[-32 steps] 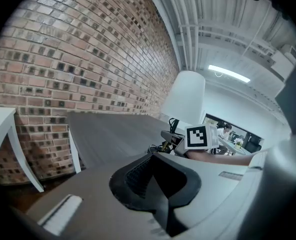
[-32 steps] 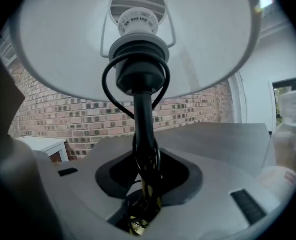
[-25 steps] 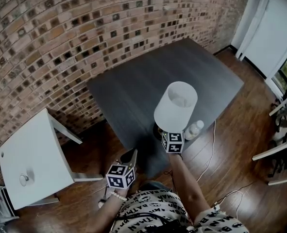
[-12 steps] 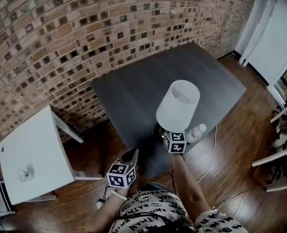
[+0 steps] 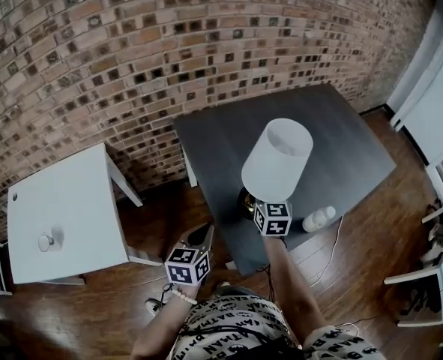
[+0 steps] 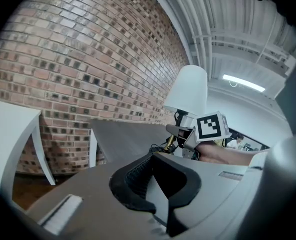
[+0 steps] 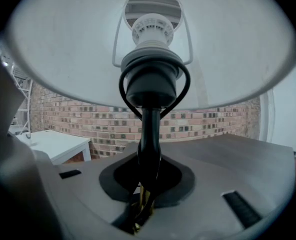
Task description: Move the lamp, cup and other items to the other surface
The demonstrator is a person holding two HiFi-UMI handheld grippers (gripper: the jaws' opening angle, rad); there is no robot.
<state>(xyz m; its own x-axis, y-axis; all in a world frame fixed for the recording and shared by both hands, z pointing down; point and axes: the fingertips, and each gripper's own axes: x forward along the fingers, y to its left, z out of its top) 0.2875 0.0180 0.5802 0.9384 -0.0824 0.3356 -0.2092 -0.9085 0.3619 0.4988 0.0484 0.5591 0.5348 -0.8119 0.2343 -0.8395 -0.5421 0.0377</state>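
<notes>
Head view: the lamp is upright, its white shade over the near edge of the dark desk. The right gripper is tucked in right under the shade at the stem. You can't tell from up here whether the lamp's base touches the desk. A white bottle lies just beside it, at the desk's near right edge. Off to the left, well apart, is the white desk, with one small pale round thing on it, too small to name. The left gripper hangs low in front of the person, between the two desks and over the wooden floor.

Left gripper view: its fingers sit pressed together, nothing between them. Beyond them are the brick wall, a corner of the white desk and the dark desk. The lamp is off to the right, with the right gripper's marker cube below the shade.

Right gripper view: here's the grip. The right gripper has its fingers narrow and clamped on the lamp's dark stem. The lamp socket and the underside of the shade fill the top of the view. The white desk shows at the left and the dark desk at the right.
</notes>
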